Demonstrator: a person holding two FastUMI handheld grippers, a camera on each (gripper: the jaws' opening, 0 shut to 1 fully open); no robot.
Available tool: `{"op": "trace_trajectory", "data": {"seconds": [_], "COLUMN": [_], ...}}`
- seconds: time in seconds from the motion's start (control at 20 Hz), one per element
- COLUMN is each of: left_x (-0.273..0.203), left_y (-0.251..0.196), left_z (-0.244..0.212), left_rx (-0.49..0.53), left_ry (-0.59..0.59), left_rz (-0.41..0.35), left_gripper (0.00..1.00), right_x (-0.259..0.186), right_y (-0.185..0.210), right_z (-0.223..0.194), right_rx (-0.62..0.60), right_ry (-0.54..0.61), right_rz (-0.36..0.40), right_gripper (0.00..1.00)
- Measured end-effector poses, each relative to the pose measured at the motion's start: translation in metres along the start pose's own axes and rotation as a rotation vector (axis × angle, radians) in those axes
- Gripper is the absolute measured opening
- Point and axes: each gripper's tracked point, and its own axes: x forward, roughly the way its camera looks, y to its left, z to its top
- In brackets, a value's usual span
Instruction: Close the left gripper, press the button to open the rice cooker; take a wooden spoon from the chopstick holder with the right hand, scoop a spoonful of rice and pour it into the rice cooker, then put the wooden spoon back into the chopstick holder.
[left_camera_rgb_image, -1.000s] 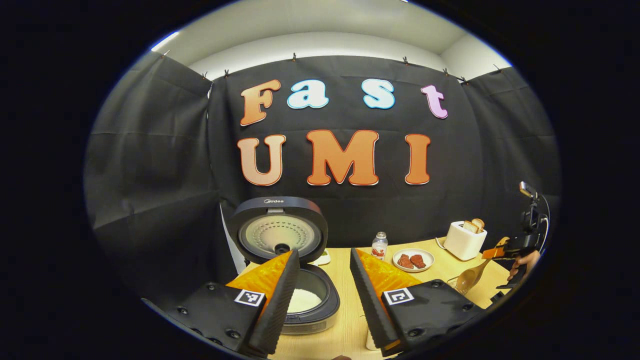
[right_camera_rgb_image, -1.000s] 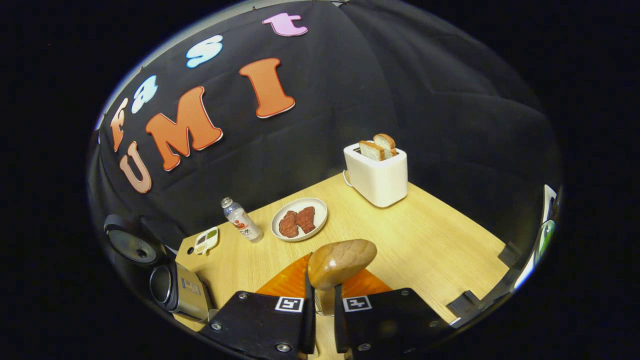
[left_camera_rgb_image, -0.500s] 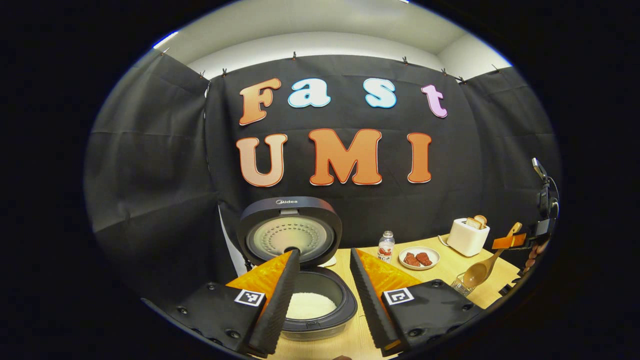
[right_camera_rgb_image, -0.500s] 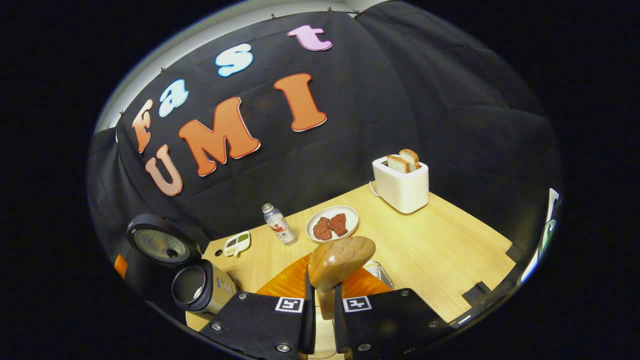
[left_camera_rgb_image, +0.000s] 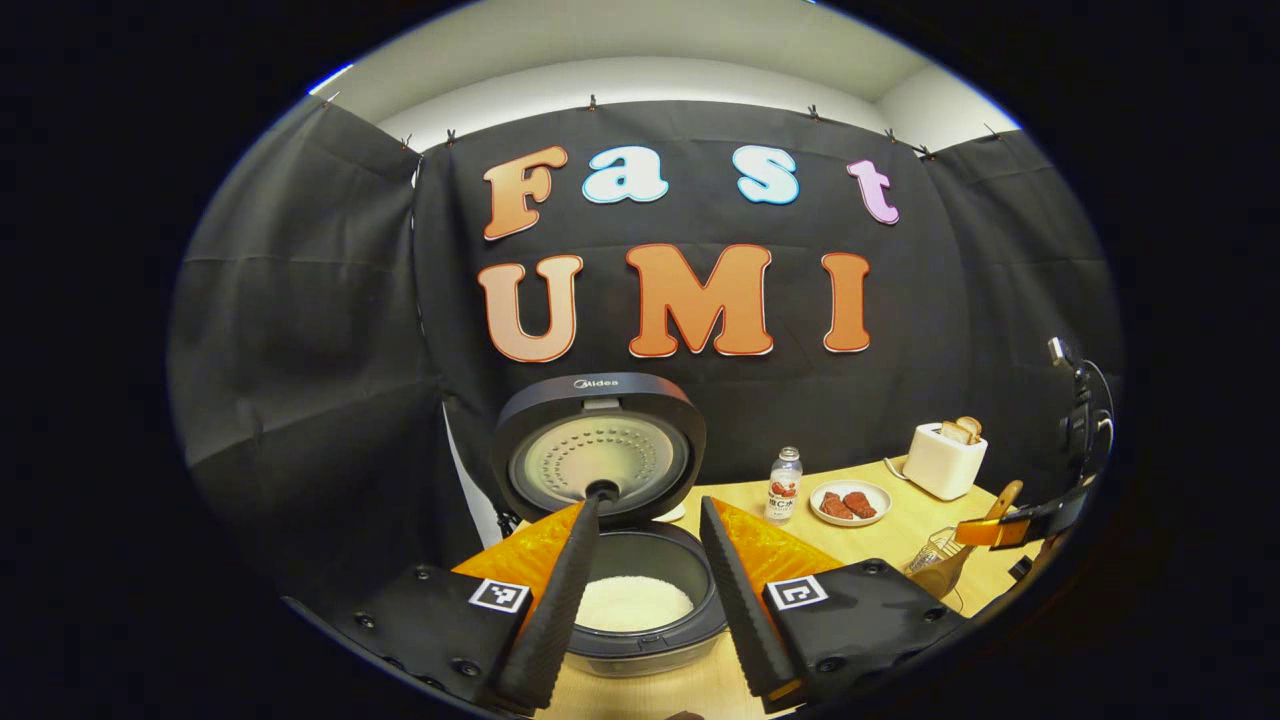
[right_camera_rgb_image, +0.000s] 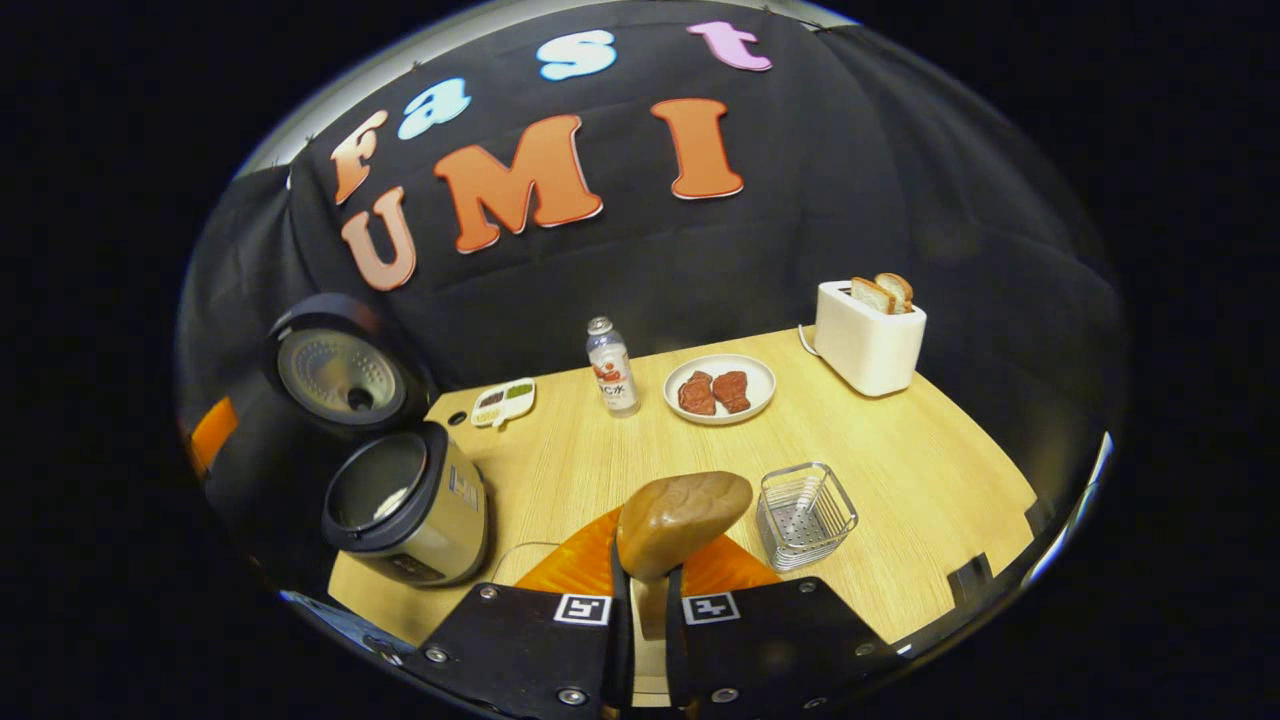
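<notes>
My right gripper (right_camera_rgb_image: 641, 610) clamps the wooden spoon (right_camera_rgb_image: 680, 512) by its handle, bowl ahead. Chopstick holder (right_camera_rgb_image: 806, 514) just right; open rice cooker (right_camera_rgb_image: 408, 506) left. Left gripper (left_camera_rgb_image: 648, 590) spread, cooker ahead.

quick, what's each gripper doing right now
Left gripper: open, holding nothing, above the rice cooker.
Right gripper: shut on the wooden spoon.

The wooden spoon (right_camera_rgb_image: 682, 512) handle is hidden between the right gripper's (right_camera_rgb_image: 640, 610) fingers. The rice cooker (left_camera_rgb_image: 640, 590) body sits partly behind the left gripper's (left_camera_rgb_image: 640, 590) fingers. The bottle (right_camera_rgb_image: 611, 367) label is too small to tell.
</notes>
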Motion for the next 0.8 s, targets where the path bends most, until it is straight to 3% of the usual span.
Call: {"op": "trace_trajectory", "data": {"seconds": [0.25, 0.3, 0.65, 0.8], "left_x": [-0.002, -0.001, -0.004, -0.006], "left_y": [0.002, 0.004, 0.013, 0.014], "left_z": [-0.005, -0.006, -0.015, -0.016], "left_rx": [0.003, 0.003, 0.0, 0.011], "left_ry": [0.003, 0.007, 0.033, 0.036], "left_rz": [0.001, 0.004, 0.02, 0.02], "left_gripper": [0.66, 0.72, 0.72, 0.72], "right_x": [0.016, 0.017, 0.034, 0.038], "right_y": [-0.003, -0.004, 0.007, 0.016], "right_z": [-0.033, -0.038, -0.063, -0.07], "right_rx": [-0.177, -0.211, -0.467, -0.481], "right_ry": [0.044, 0.048, -0.018, -0.045], "right_rz": [-0.073, -0.084, -0.114, -0.103], "right_gripper": [0.1, 0.11, 0.1, 0.1]}}
